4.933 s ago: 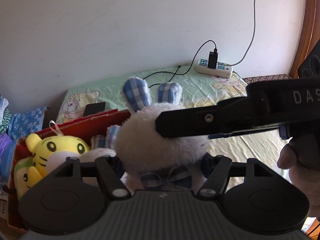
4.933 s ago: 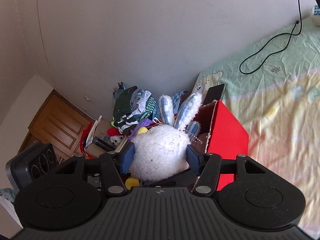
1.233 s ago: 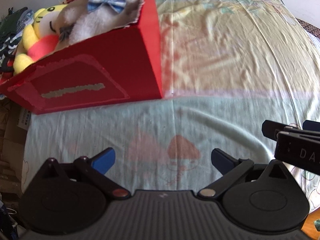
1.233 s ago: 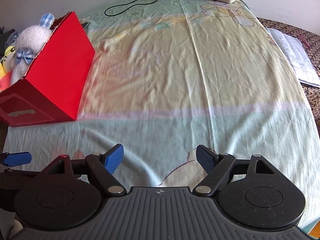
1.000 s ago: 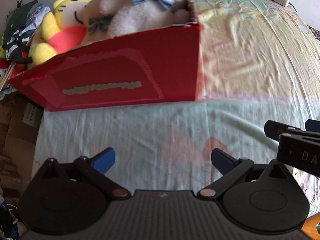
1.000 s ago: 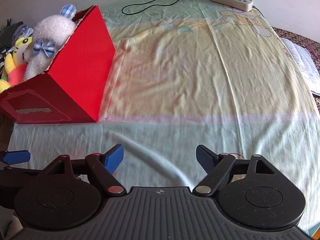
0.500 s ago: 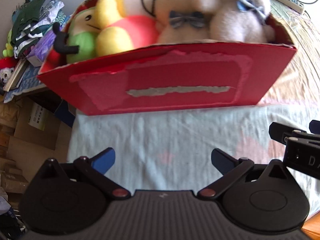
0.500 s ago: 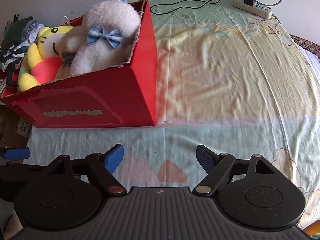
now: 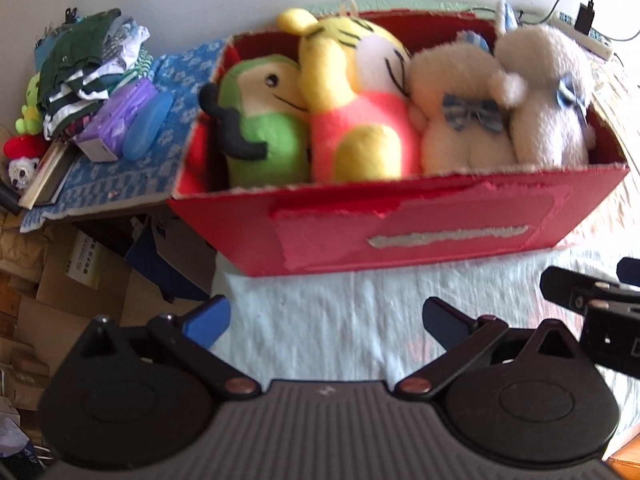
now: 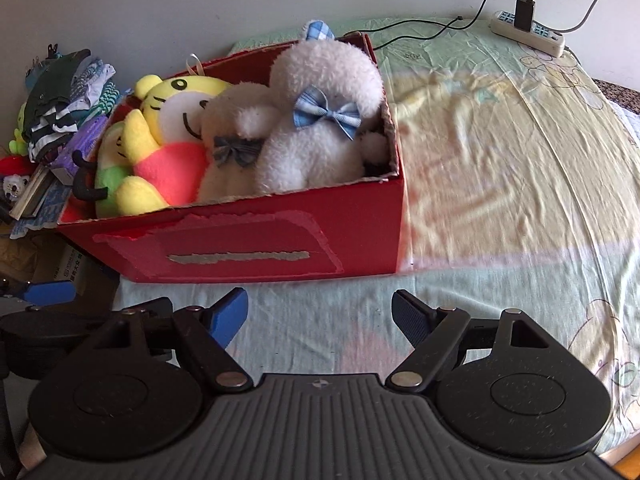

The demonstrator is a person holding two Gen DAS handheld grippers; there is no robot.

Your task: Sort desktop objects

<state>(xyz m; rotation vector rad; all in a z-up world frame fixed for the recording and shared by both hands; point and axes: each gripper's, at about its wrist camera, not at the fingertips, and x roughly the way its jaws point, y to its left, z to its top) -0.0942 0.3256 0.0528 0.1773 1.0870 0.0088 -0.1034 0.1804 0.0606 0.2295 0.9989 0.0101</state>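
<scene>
A red cardboard box point(image 9: 420, 236) point(image 10: 248, 248) stands on the bed at its left edge. It holds several plush toys: a green one point(image 9: 260, 128), a yellow tiger point(image 9: 356, 100) point(image 10: 168, 128), a beige bunny point(image 9: 460, 112) point(image 10: 236, 136) and a white bunny with a blue bow point(image 9: 548, 96) point(image 10: 320, 120). My left gripper point(image 9: 326, 320) is open and empty, low over the sheet in front of the box. My right gripper point(image 10: 320, 312) is open and empty beside it, also in front of the box.
A pastel bedsheet point(image 10: 500, 160) covers the bed to the right. A power strip point(image 10: 528, 32) with cables lies at the far corner. Left of the box are piled clothes point(image 9: 84, 60), a purple packet point(image 9: 116, 124) and cardboard boxes point(image 9: 80, 272) below.
Both grippers have swung left, so the red box has come to the middle of both views. Earlier the white bunny was held over the box; now it sits inside and both grippers are empty.
</scene>
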